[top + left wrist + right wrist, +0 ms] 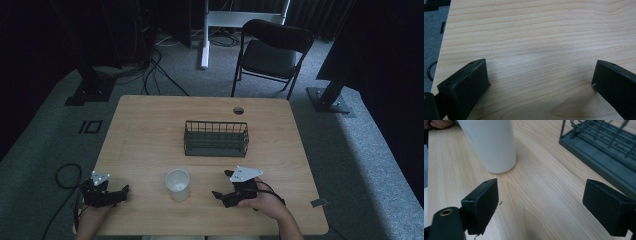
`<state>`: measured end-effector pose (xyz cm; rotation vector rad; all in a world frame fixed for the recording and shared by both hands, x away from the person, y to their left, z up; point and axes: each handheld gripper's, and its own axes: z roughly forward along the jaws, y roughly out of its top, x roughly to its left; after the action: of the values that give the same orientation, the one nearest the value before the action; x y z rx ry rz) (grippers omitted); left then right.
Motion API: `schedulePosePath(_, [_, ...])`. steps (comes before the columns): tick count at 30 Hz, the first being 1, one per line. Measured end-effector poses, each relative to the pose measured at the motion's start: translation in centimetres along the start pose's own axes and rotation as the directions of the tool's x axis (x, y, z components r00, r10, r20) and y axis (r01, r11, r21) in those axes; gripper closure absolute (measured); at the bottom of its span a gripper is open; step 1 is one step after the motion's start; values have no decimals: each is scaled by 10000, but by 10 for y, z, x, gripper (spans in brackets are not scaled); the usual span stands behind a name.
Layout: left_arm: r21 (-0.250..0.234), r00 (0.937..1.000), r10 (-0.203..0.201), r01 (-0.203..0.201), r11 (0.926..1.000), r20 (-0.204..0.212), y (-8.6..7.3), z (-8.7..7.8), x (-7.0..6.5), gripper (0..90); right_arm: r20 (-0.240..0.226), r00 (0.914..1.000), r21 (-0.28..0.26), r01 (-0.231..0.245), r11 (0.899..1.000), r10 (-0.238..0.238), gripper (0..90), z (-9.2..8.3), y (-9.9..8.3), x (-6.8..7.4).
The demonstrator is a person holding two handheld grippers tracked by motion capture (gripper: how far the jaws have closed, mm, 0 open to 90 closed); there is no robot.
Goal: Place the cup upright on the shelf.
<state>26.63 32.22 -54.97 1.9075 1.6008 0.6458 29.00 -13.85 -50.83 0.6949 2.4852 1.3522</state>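
cup (178, 184), plain white with no writing i can read, stands upright near the table's (150, 130) front edge, between the two grippers. right gripper (224, 196) has jaws spread wide and empty, cup just ahead toward its left jaw. left gripper (121, 194) gapes over bare wood by the left edge. wire basket (216, 138) sits mid-table, apart from the cup.

High view dim, room behind near black, only table (150, 145) lit, softly from above. My gripper views brighter, even light, wood grain sharp. Soft shadows under my jaws; faint one beside cup (491, 145). Cup top slightly overexposed. Basket (604, 152) a bit soft. No strong glare, mild edge blur.
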Motion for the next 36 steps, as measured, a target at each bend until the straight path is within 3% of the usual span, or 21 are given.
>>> schedulePosePath(14, [1, 10000, 0, 0, 10000, 0, 0, 0, 0, 9, -770, 9959, -230, 466, 9986, -483, 131, 24, 19, 21])
schedulePosePath(36, [15, 10000, 1, -1, 10000, 0, 0, 0, 0, 9, -1291, 9862, -390, 996, 9943, -1039, 132, 58, 42, 45])
